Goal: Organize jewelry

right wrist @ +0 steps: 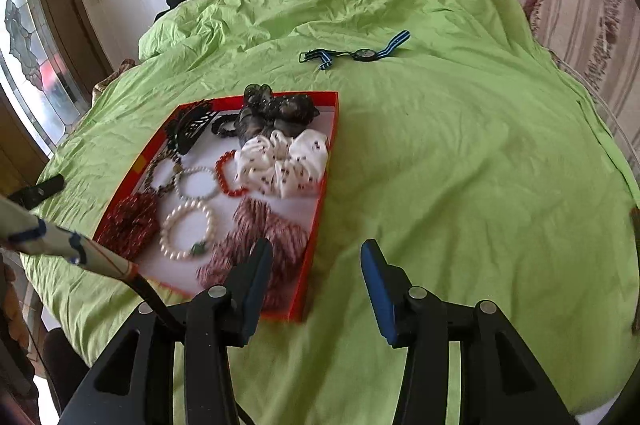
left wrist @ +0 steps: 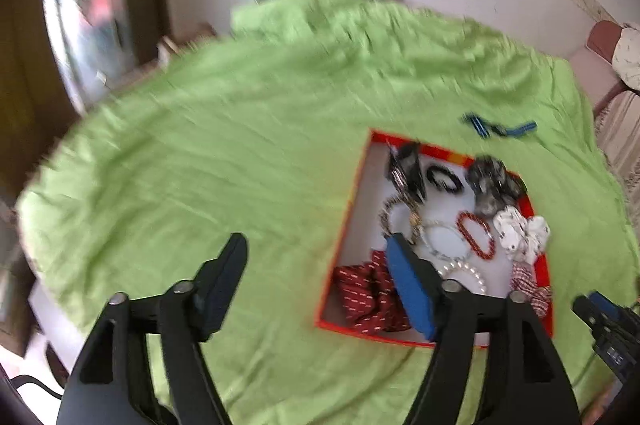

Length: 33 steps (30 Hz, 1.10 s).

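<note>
Red tray [right wrist: 326,161]: bracelets and scrunchies inside; striped-strap watch [right wrist: 362,54] lies apart on the green sheet [right wrist: 460,165]. Left gripper [left wrist: 316,261] and right gripper [right wrist: 316,265]: both spread, empty. Step judged: fetching the watch, likely right claw reaching beyond the tray

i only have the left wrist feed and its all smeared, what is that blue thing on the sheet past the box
Observer: The right wrist view shows it sharply: a wristwatch with a blue striped strap, lying flat on the green sheet, outside the orange tray.
Operator: is my right gripper holding anything
Observer: No. The right gripper is open and empty, low over the sheet at the tray's near right corner.
Operator: whats the white lump at the trays right side
Observer: A white scrunchie with small dark prints, lying against a red bead bracelet.
</note>
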### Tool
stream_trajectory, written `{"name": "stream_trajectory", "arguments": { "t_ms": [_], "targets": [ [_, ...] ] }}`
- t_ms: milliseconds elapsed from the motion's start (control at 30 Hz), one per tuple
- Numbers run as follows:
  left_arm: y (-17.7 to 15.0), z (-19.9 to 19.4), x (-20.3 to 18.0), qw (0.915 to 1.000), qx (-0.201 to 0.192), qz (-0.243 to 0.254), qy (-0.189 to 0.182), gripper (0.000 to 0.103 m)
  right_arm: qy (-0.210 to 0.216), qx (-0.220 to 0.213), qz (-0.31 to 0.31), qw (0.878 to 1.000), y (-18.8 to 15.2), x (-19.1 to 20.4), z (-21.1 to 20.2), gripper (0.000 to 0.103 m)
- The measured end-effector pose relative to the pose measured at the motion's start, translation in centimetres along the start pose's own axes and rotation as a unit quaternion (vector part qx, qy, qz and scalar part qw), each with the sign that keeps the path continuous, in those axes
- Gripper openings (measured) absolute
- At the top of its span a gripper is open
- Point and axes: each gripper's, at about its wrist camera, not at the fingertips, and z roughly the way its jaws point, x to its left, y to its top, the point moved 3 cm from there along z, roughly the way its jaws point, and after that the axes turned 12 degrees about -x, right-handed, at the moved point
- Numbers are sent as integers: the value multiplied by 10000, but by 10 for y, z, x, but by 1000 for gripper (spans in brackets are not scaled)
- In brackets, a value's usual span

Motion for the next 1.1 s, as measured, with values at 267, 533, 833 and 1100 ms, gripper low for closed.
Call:
{"name": "stream_trajectory", "arguments": {
  "t_ms": [267,533,833,1100],
  "targets": [
    [26,-94,7,9821,-1710,130,784,101,-126,-192,91,9997,-17,-3,-44,50],
    [33,-157,-10,9639,-2553,236,712,103,-315,-307,267,9987,-29,-15,-73,51],
    [22,-170,-31,9717,-2361,58,82,103,-499,-491,336,9970,-35,-24,-98,53],
    [14,-182,-36,9693,-2416,329,299,103,-401,-414,192,9982,-49,-12,-97,54]
  ]
}}
